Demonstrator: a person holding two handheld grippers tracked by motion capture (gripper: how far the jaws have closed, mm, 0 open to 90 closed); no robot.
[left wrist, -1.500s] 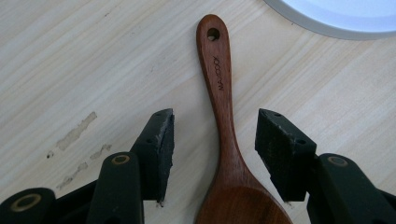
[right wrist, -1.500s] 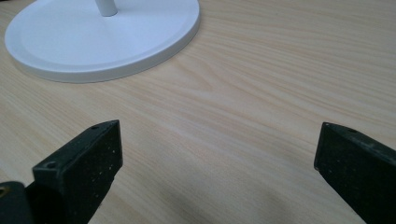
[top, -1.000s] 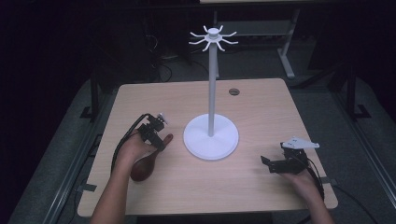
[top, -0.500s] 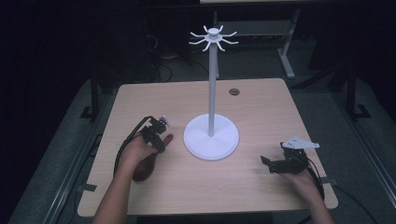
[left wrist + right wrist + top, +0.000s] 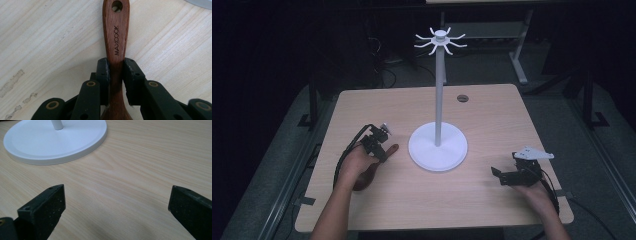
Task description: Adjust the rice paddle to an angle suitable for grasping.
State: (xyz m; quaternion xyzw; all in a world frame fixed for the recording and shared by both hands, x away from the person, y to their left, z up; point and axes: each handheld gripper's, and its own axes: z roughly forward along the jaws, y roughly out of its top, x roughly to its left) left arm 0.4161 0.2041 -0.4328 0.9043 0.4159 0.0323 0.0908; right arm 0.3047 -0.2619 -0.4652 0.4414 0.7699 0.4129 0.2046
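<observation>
Dark room, pale wooden table (image 5: 492, 115) with a small dark round spot (image 5: 462, 98) near its far edge. Lying flat left of centre — a brown wooden spoon (image 5: 115, 37), stamped MAXCOOK, a hole at the end of its handle pointing toward the stand. Gripped at the narrow neck of the handle by the left tongs (image 5: 116, 72), pads pressed to both sides, bowl end back under the left hand (image 5: 357, 162). Seen from above just left of the white stand (image 5: 438, 90), handle tip near the round base (image 5: 55, 141) but apart from it. Tall thin pole rising from that base, crowned with a ring of short curved hooks (image 5: 440, 41). Well apart at the near right, the right tongs (image 5: 117, 202) — spread wide, holding nothing, low over bare wood, aimed toward the base, held by the right hand (image 5: 537, 192).
</observation>
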